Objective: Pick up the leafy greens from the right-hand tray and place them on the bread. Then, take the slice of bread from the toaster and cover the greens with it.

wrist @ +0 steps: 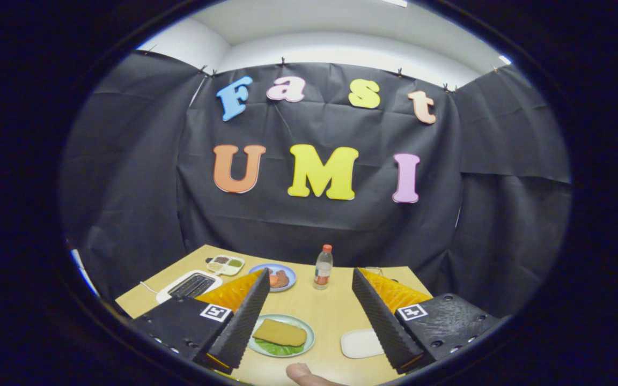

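Gripper view. The gripper (310, 316) is seen held above the light wooden surface (330, 311), its two fingers spread wide apart with nothing between the pads; nothing is gripped.

The round pale green plate (308, 328) is taken as the landmark. It lies on the surface between the two fingers, nearer the left one, whose serrated inner edge overlaps the plate's left rim in the picture. On the plate a tan slice of bread (280, 332) is laid on top of the leafy greens (278, 349); a green leaf edge shows under the near side of the slice. Whether a second slice lies beneath the greens cannot be told.

Just right of the plate, a small white rounded tray (360, 343) is noted on the surface, bare, partly covered by the right finger.

Beyond the plate, a blue round plate (287, 271) carrying reddish food pieces is seen, and right of it a clear plastic bottle with an orange-red cap and label (322, 267), standing upright.

Beyond and left of the green plate, a white two-slot toaster (190, 285) is placed; its slots look dark. Just behind the toaster a white divided tray (225, 265) with dark and green contents is recorded.

Nearer than the plate, a person's fingertip (304, 373) is seen.
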